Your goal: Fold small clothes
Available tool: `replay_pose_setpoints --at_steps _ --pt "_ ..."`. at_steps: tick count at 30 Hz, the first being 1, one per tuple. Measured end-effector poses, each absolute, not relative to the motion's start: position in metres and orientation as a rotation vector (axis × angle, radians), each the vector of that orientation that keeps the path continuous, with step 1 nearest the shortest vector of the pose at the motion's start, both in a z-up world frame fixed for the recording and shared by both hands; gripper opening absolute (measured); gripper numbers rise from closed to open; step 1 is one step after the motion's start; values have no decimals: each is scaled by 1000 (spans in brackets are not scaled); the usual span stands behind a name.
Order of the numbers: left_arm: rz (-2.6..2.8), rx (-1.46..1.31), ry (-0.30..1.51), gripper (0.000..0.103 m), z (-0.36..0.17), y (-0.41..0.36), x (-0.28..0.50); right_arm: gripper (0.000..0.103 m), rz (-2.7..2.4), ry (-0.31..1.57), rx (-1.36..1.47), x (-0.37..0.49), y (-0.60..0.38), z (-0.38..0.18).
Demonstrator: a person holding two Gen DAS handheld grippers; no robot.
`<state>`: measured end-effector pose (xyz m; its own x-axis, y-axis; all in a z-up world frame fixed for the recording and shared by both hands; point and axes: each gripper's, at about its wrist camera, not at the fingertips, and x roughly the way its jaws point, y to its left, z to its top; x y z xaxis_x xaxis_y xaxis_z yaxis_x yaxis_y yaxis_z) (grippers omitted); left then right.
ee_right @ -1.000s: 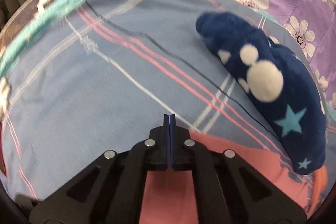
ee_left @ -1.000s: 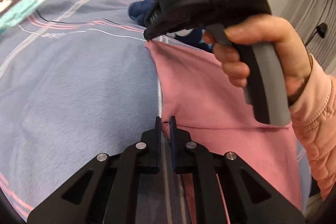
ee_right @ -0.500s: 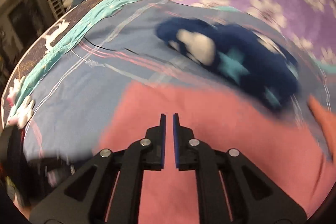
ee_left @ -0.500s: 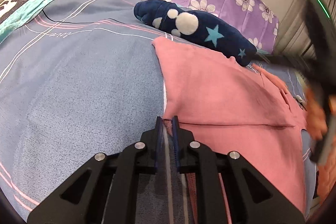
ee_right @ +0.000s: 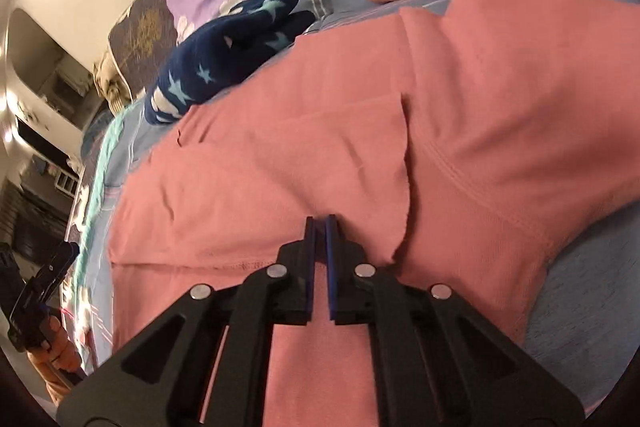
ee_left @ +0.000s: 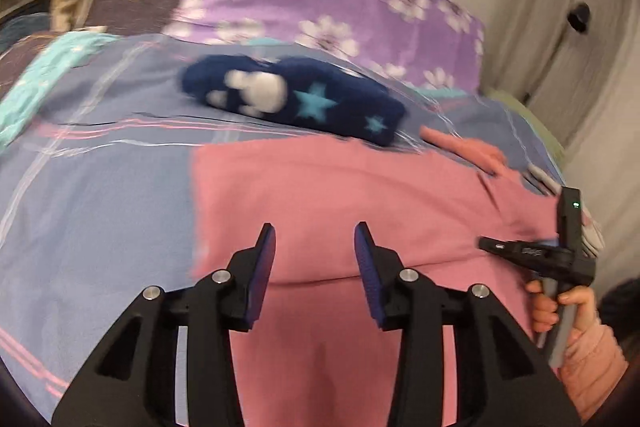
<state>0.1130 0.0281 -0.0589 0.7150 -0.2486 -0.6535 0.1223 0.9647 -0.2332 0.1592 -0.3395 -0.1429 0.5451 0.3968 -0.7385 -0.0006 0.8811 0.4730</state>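
Left wrist: left gripper [ee_left: 315, 255] jaws opening, empty, above pink garment [ee_left: 340, 195]; right gripper [ee_right: 320, 259] clenched.

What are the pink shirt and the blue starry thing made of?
The pink shirt looks like soft, matte knit cotton: it creases and shows a stitched seam. The blue starry thing looks like fuzzy fleece, thick and plush, though it is blurred here.

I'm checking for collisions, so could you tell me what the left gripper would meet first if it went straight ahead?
Most likely the pink garment spread on the bed; the left gripper, its jaws opening and empty, points down at it.
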Motion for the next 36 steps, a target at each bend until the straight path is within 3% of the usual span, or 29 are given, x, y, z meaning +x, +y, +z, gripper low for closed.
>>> replay_pose_setpoints --at_steps 4,6,8,10,13,17,25,28,29,30,36 --pt "-226 -159 876 41 -94 -11 156 3 215 977 366 146 -338 -123" --pt "-172 -111 966 43 -127 -22 169 7 167 876 367 126 -358 -93" --pt "-167 -16 887 55 -134 -34 160 17 111 782 375 107 -394 -66" --pt "-142 44 886 59 -133 -43 158 29 -25 689 433 86 -460 -36" --pt "-131 68 885 62 -135 -47 157 33 -220 625 588 61 -557 -19" --pt "-155 36 876 65 -135 -39 154 34 -392 593 886 32 -675 -41" --pt "-146 64 868 69 -135 -48 156 38 -455 584 1048 26 -731 -86" --pt "-155 53 867 70 -134 -46 155 35 -460 549 1060 32 -734 -88" --pt "-157 51 866 70 -134 -46 155 16 -475 540 1053 32 -733 -86" --pt "-158 51 866 70 -134 -47 155 7 -497 534 1029 32 -730 -81" --pt "-165 45 865 73 -135 -47 155 6 -347 436 884 55 -673 -27"
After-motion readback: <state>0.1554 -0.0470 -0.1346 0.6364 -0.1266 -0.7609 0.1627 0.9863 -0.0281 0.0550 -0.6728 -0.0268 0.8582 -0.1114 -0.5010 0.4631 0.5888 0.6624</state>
